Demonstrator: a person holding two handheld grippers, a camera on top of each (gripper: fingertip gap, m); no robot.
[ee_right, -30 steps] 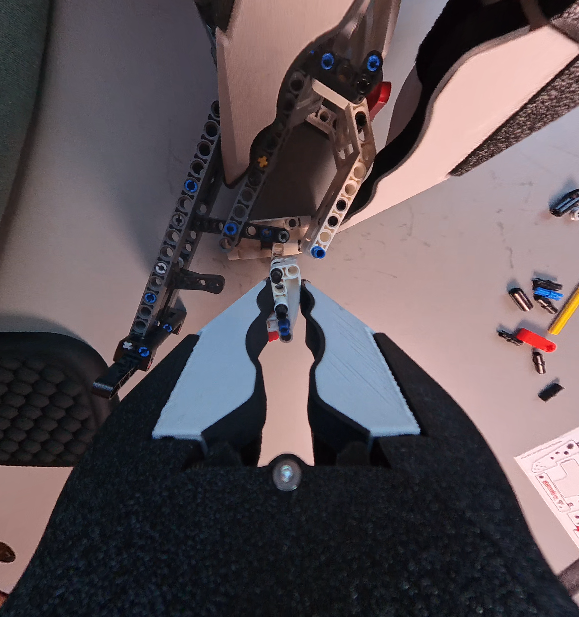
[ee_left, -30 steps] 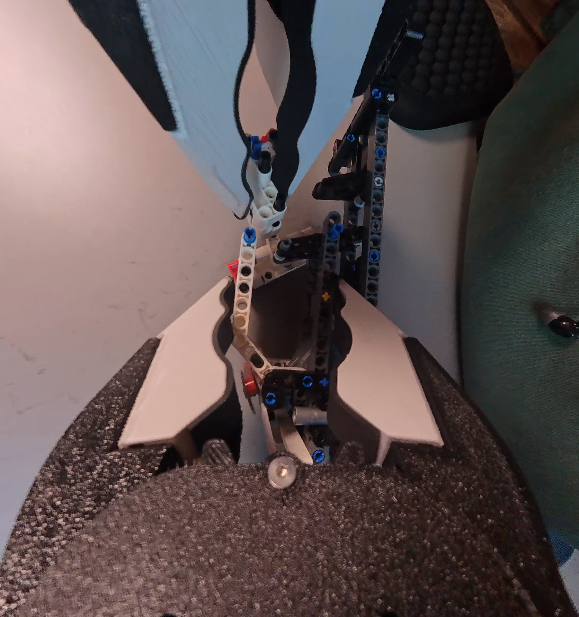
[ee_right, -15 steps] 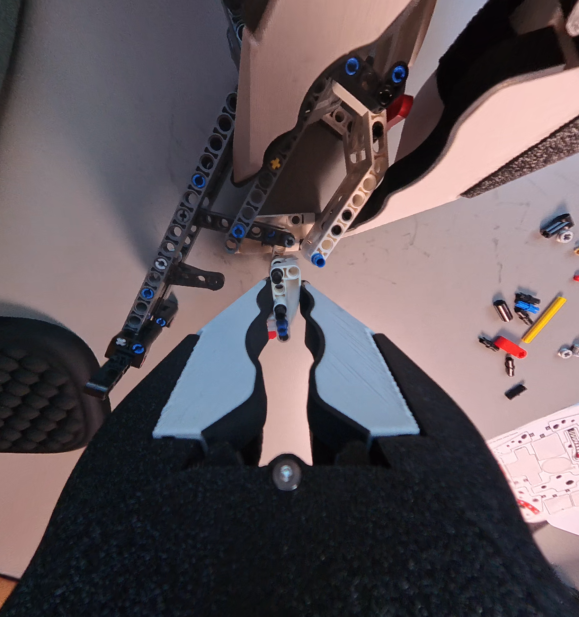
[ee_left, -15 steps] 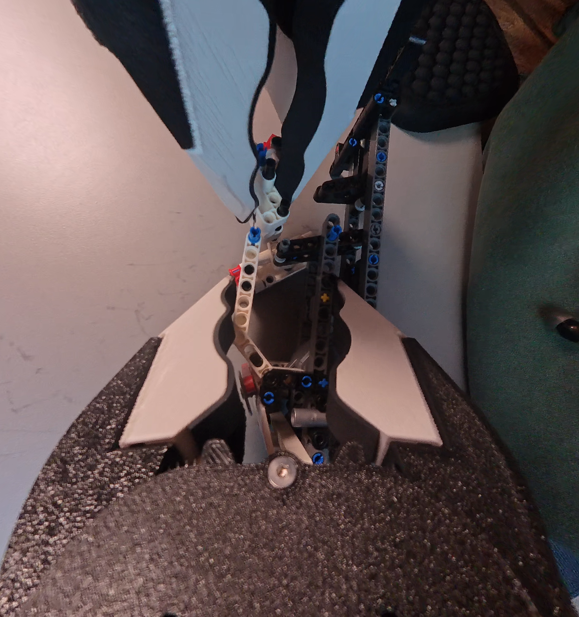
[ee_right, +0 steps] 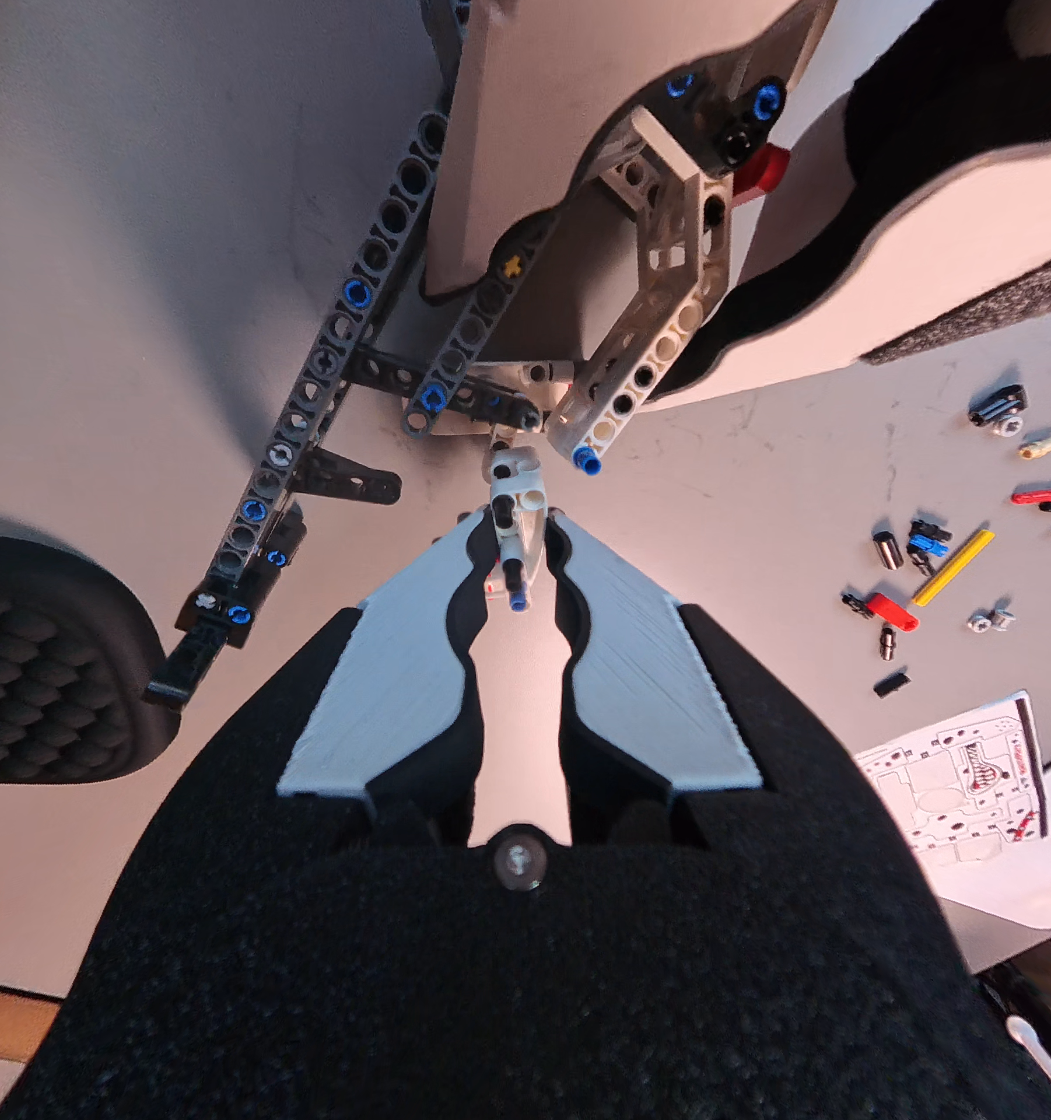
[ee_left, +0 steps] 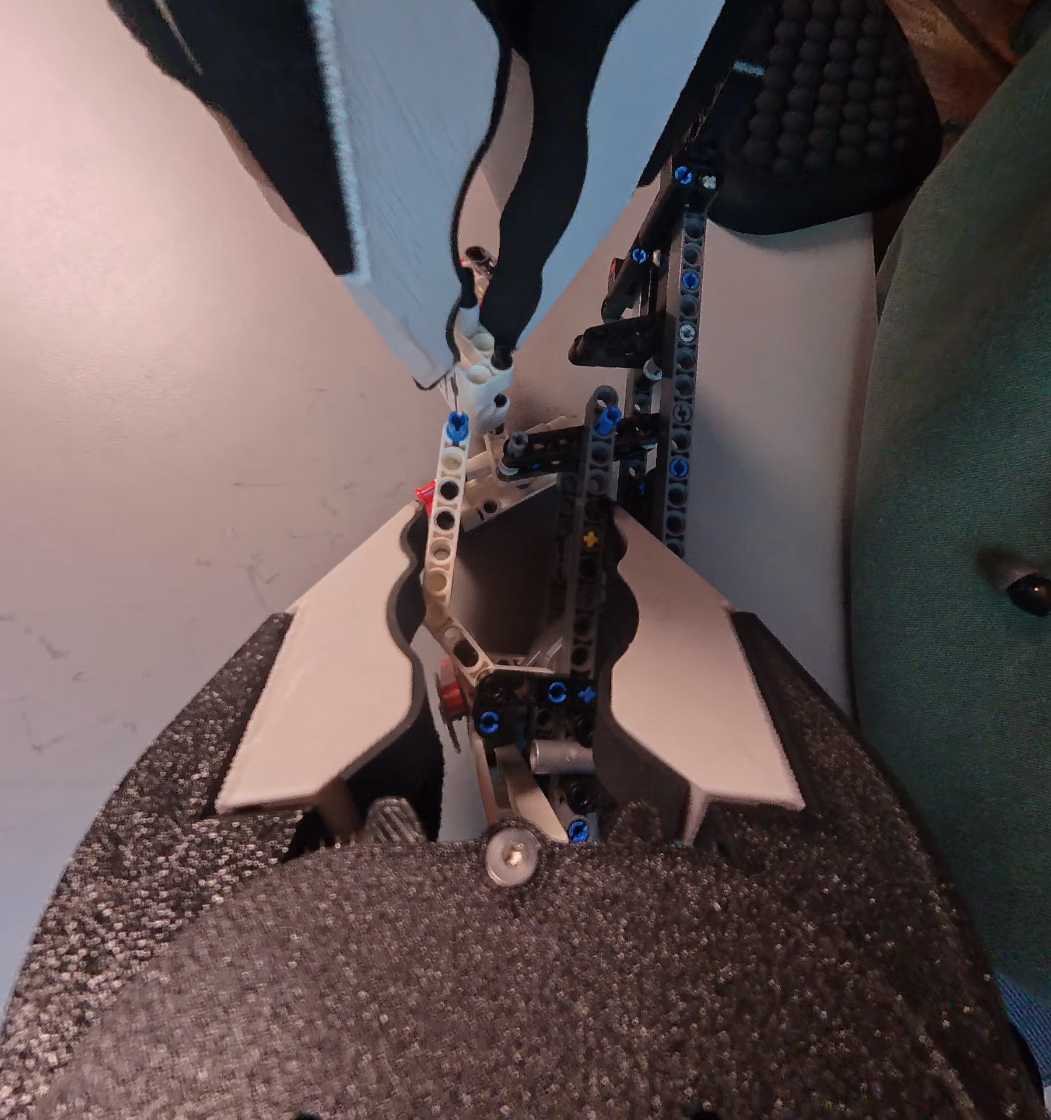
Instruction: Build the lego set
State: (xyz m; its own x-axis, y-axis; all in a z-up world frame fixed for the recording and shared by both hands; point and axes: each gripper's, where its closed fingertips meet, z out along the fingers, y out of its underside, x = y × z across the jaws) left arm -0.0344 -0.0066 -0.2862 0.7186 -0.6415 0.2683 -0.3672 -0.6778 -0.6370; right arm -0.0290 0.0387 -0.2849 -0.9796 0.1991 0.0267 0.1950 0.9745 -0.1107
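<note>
Right wrist view: right gripper [ee_right: 516, 533] clamps white connector [ee_right: 514, 485], long axis pointing forward toward lego frame [ee_right: 644, 339], itself gripped by left gripper [ee_left: 514, 527].

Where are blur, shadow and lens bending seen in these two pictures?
Left wrist view: the right gripper at the top is blurred and the edges bend. Right wrist view: the frame throws a soft shadow on the table; the left gripper is slightly blurred.

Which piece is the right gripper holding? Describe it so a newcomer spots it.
Start at the large lego frame clamped in the left gripper. Just below its lower edge, the right gripper pinches a small white connector, the only white piece carrying black and blue pins.
</note>
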